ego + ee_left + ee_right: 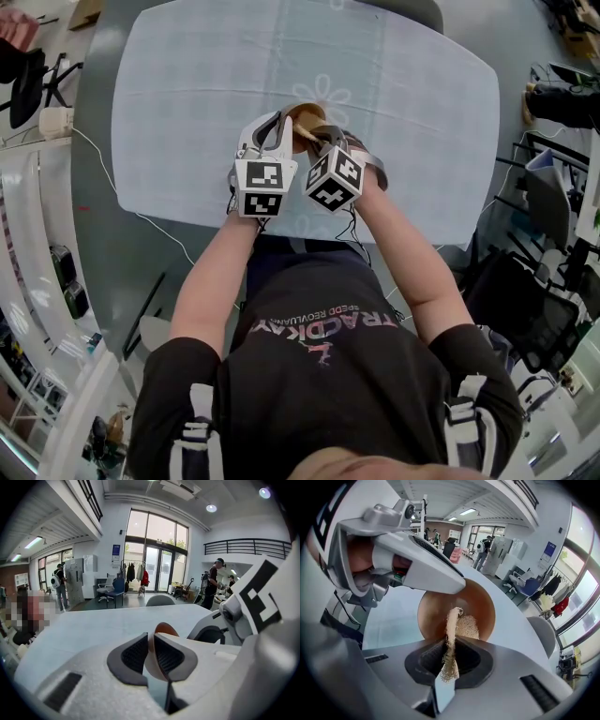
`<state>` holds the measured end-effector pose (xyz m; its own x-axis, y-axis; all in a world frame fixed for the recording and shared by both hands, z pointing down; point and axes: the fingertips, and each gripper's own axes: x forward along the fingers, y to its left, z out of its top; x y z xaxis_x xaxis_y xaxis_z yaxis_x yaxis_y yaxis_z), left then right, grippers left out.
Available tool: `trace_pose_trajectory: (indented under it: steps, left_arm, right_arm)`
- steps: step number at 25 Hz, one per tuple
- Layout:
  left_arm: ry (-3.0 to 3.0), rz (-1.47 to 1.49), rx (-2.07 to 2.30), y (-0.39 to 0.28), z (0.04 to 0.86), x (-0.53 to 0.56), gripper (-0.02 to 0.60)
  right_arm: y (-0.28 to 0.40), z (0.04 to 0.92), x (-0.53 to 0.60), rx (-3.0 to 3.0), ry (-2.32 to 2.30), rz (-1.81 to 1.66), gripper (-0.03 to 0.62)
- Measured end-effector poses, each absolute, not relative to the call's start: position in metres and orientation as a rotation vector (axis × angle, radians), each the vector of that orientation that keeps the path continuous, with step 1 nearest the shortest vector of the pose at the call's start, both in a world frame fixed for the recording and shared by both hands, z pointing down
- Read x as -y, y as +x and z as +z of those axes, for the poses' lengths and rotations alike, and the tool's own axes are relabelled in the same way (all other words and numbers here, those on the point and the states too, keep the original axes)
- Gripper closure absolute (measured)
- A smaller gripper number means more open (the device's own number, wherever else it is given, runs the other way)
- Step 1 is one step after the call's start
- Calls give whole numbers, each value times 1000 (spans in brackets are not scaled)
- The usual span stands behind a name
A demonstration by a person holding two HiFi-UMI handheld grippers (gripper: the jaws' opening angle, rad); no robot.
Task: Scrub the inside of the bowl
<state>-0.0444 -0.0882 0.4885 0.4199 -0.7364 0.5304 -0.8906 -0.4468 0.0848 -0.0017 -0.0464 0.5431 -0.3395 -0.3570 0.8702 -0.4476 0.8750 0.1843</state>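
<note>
Clenching on the rim of the bowl (436,613), the jaws of the left gripper (151,643) hold it tilted, while the jaws of the right gripper (451,652) grasp a scrubber (452,625) inside it.

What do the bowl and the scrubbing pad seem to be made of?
The bowl: probably wood or plastic, smooth matte brown; no grain shows. The scrubbing pad: likely loofah or similar fibre, pale, coarse, with frayed strands.

Person's black T-shirt (319,352): pale print, upside down to head camera, reads "TRACKDAY"; smaller line beside it too fine to read. Blue wall sign (116,550): illegible.
</note>
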Motion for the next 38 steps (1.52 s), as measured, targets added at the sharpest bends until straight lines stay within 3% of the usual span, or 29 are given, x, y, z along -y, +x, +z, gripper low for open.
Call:
trace_pose_trajectory:
  steps: [11, 21, 31, 38]
  left_arm:
    - [2296, 528, 1449, -54, 480, 86, 535]
    - [2309, 580, 1410, -47, 487, 77, 538]
    - [2382, 687, 1296, -31, 497, 64, 538]
    - [2435, 770, 1249, -21, 496, 62, 543]
  right_arm:
    - [-43, 517, 20, 2236, 560, 436, 562]
    - [-19, 528, 23, 2147, 579, 446, 562]
    - [16, 529, 45, 2034, 667, 260, 562]
    - [15, 507, 53, 1922, 607, -223, 562]
